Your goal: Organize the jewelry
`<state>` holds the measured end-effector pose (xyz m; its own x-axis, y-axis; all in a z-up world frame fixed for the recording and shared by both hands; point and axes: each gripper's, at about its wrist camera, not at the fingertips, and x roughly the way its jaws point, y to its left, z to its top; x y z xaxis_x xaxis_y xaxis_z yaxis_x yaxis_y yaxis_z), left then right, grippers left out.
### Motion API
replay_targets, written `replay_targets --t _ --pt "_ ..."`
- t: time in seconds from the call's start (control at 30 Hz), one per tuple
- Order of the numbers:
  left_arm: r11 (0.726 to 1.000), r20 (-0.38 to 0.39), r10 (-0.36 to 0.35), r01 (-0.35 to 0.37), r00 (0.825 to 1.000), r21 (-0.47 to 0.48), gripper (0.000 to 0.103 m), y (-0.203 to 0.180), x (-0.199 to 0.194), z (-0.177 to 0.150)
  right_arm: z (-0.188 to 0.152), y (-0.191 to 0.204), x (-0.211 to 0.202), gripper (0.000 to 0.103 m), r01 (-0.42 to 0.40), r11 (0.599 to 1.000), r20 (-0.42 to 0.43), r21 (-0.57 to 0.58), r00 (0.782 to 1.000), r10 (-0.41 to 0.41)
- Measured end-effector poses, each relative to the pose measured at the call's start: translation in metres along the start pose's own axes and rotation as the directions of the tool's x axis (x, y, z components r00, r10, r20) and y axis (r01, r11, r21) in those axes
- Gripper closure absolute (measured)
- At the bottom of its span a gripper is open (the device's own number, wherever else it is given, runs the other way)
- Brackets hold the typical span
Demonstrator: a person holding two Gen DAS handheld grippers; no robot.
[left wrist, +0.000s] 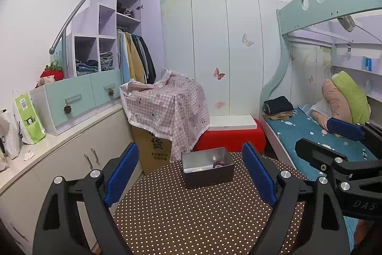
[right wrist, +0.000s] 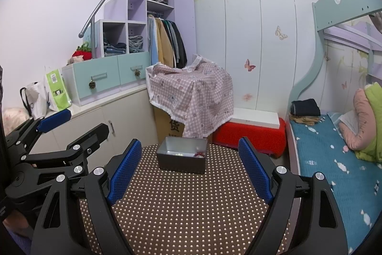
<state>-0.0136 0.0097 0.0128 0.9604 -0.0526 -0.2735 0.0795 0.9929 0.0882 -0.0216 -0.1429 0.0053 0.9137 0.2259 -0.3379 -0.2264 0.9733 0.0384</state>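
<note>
Left gripper (left wrist: 191, 173) held with blue pads (left wrist: 123, 172) spread wide, nothing between them and nothing touched. Right gripper (right wrist: 189, 170) likewise splayed and empty, above the near part of the dotted table (right wrist: 186, 212). Metal box (left wrist: 207, 170) near the table's far edge, red beaded jewelry (left wrist: 219, 164) in its right corner.

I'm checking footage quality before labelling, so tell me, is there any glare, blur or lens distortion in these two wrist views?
Left wrist view: strong fisheye bending at the edges, dark corners, sharp overall; a small bright glint inside the metal tin. Right wrist view: same curved edges and dark corners, even indoor light; the tin's inner wall shines softly, and the beads in it are too small to make out.
</note>
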Motion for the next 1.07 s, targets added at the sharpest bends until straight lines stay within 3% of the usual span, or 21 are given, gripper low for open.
replay_targets --t 1.07 --pt "1.000 0.001 -0.009 0.009 1.000 0.001 0.018 -0.0040 0.0019 -0.0004 0.0001 -0.0013 0.0015 0.023 0.000 1.000 0.002 0.003 1.000 0.000"
